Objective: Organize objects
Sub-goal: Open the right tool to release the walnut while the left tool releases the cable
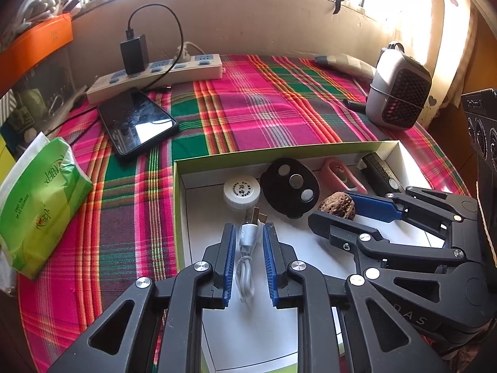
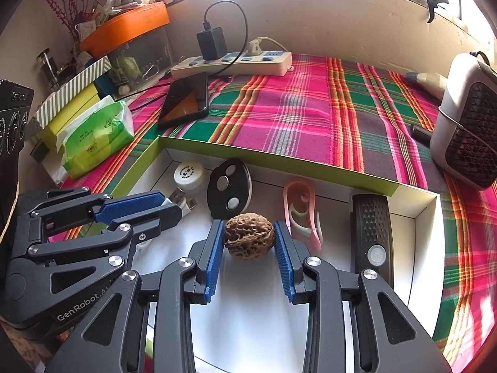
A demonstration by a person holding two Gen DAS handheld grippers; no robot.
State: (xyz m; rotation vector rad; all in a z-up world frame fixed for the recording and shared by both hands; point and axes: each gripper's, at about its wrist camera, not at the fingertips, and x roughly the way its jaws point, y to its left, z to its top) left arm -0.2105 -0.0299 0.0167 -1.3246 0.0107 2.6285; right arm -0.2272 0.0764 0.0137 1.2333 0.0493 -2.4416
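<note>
A shallow white box with a green rim (image 1: 279, 150) (image 2: 279, 163) lies on the plaid cloth. In it are a white cap (image 1: 241, 191) (image 2: 188, 174), a black oval disc (image 1: 290, 186) (image 2: 229, 189), a pink clip (image 1: 343, 175) (image 2: 303, 214), a black flashlight (image 1: 380, 175) (image 2: 371, 236), a walnut (image 1: 337, 206) (image 2: 248, 240) and a white USB cable (image 1: 247, 239) (image 2: 183, 201). My left gripper (image 1: 247, 233) (image 2: 167, 205) straddles the cable with a gap on each side. My right gripper (image 2: 248, 233) (image 1: 334, 209) has its blue pads against the walnut's sides.
On the cloth behind the box lie a black phone (image 1: 138, 122) (image 2: 186, 101), a power strip with a black charger (image 1: 155, 73) (image 2: 233, 60) and a green tissue pack (image 1: 40, 205) (image 2: 96, 136). A small grey heater (image 1: 399, 88) (image 2: 469, 124) stands at the right.
</note>
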